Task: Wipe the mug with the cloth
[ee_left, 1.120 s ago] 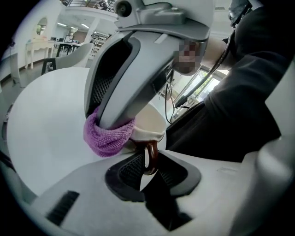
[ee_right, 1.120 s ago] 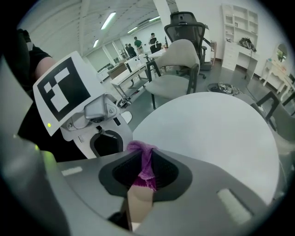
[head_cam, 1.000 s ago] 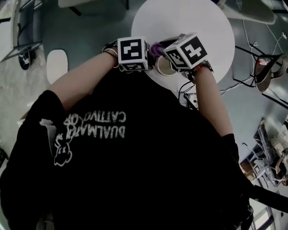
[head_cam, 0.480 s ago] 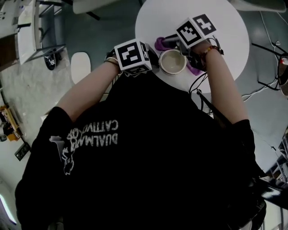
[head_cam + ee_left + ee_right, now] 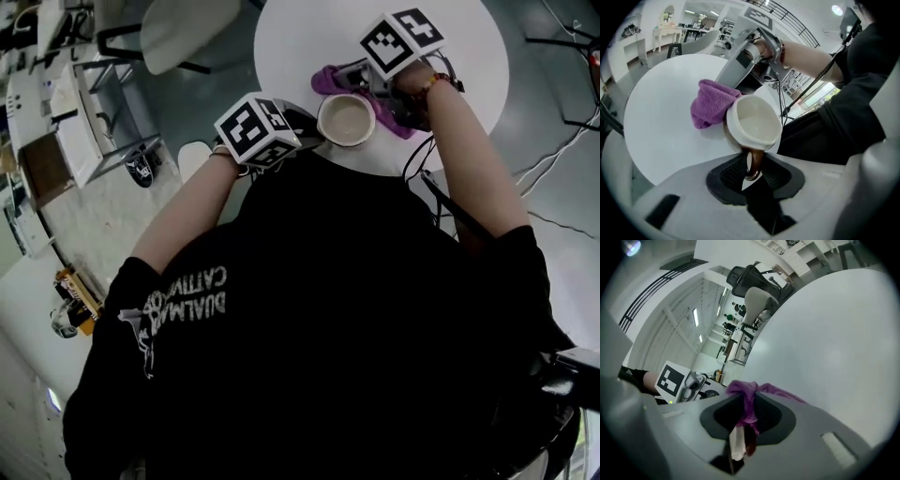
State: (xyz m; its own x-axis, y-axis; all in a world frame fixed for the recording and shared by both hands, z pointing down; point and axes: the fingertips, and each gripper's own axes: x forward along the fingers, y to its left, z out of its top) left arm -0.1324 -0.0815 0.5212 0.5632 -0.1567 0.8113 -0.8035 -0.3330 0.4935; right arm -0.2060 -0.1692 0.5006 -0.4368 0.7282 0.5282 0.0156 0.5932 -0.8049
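Mug (image 5: 754,124) tilted, mouth toward left gripper (image 5: 751,171), handle gripped by its jaws, just being opened slightly, cloth (image 5: 712,103) pinched by closed right gripper (image 5: 745,425).

A round white table (image 5: 450,37) is being used as the support; a purple cloth (image 5: 328,80) is being rested on its top near the person's edge, bunched against a white mug (image 5: 346,120). The mug is being held tilted over that edge; whether it is touching the top cannot be told.
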